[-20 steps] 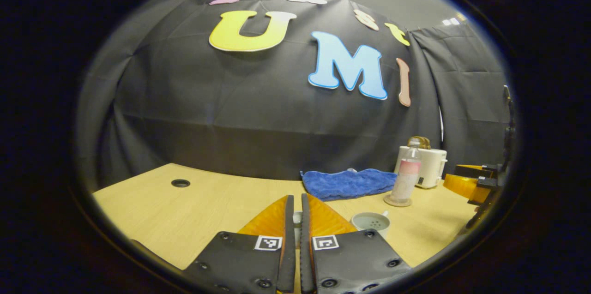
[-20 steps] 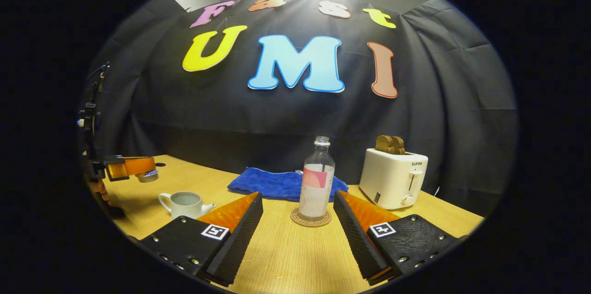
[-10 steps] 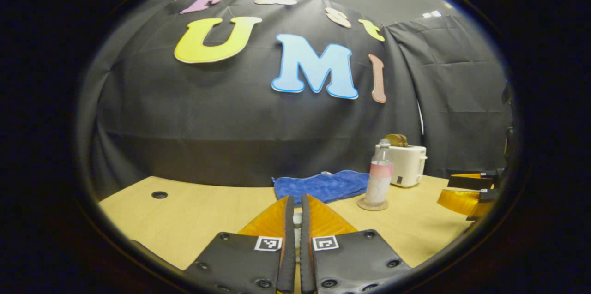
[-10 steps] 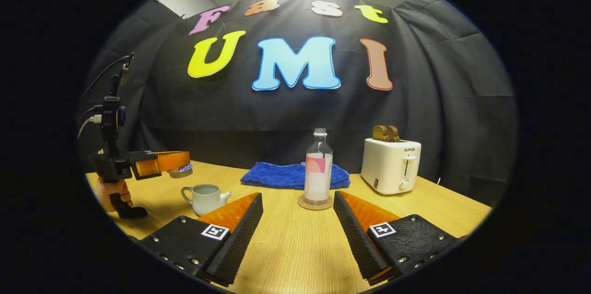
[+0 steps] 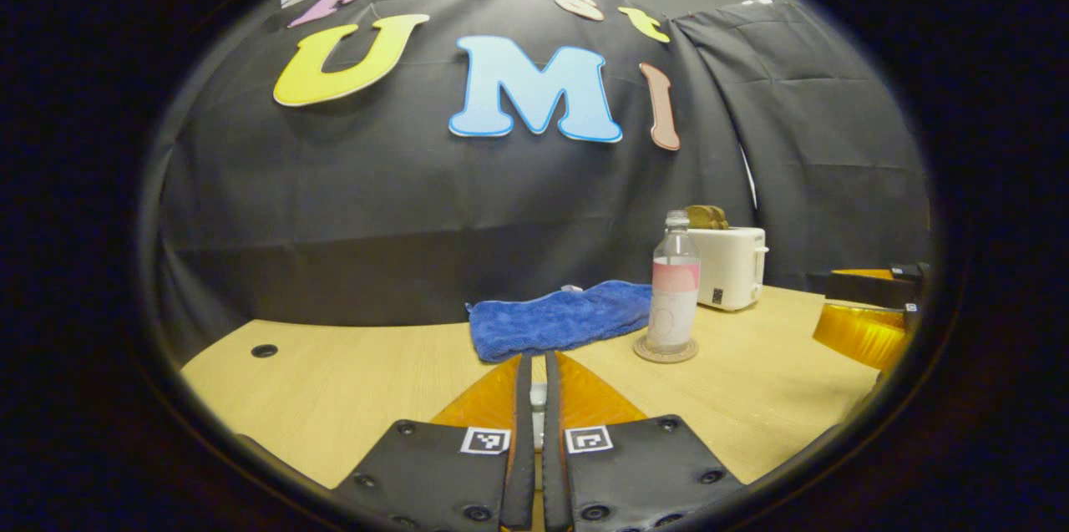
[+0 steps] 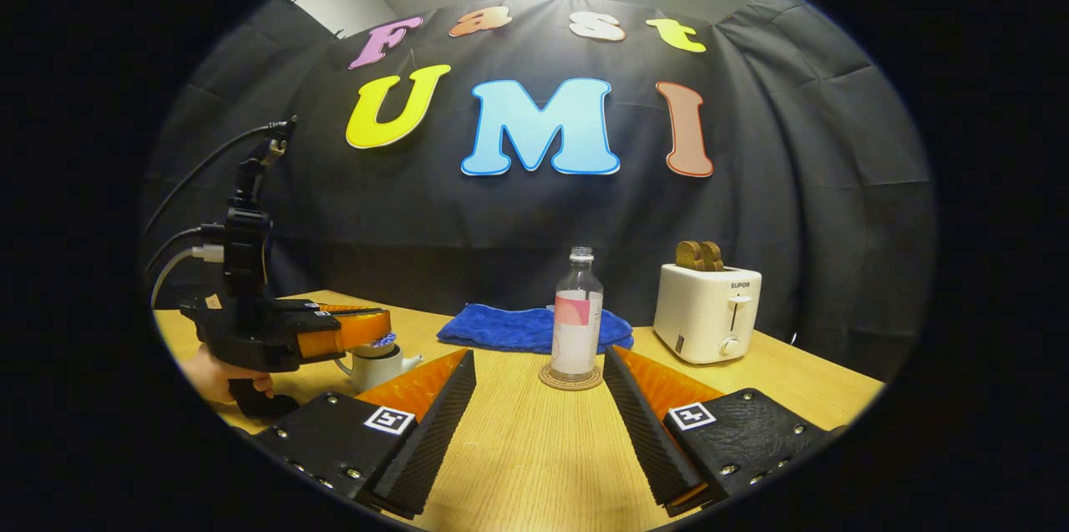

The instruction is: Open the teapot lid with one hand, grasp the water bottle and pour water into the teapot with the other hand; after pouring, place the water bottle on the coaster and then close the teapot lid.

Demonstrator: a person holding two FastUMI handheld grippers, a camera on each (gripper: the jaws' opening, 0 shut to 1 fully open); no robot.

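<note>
Now, lid: small and light, likely ceramic and chippable; the teapot lid [image 6: 382, 340] sits pinched at the tips of the left gripper [image 6: 377, 331], right over the teapot [image 6: 373, 362]. Whether it already rests on the rim I cannot tell. Best held by its knob, level, and set down gently.
Left jaws: clenched, nearly closed on a pale sliver seen between them in the left gripper view, which I take to be the lid [image 5: 539, 398].
Right jaws: released and wide apart; the right gripper [image 6: 539, 398] hangs above the bench [image 6: 534, 457], well short of the bottle.
Water bottle: thin clear plastic, part full, so fairly light, squashy and smooth; the water bottle [image 6: 575, 320] stands upright on the coaster [image 6: 570, 377]. Grip the mid-body, firmly but without crushing.
Right gripper view: gives the teapot, the left tool from the side and the hand [image 6: 219, 373] on its grip.
Left gripper view: hides the teapot beneath its own jaws, yet catches the other tool [image 5: 864, 311] at its right edge.
Bystanders: blue towel [image 6: 522, 327] and toaster [image 6: 706, 311] behind the bottle.
</note>
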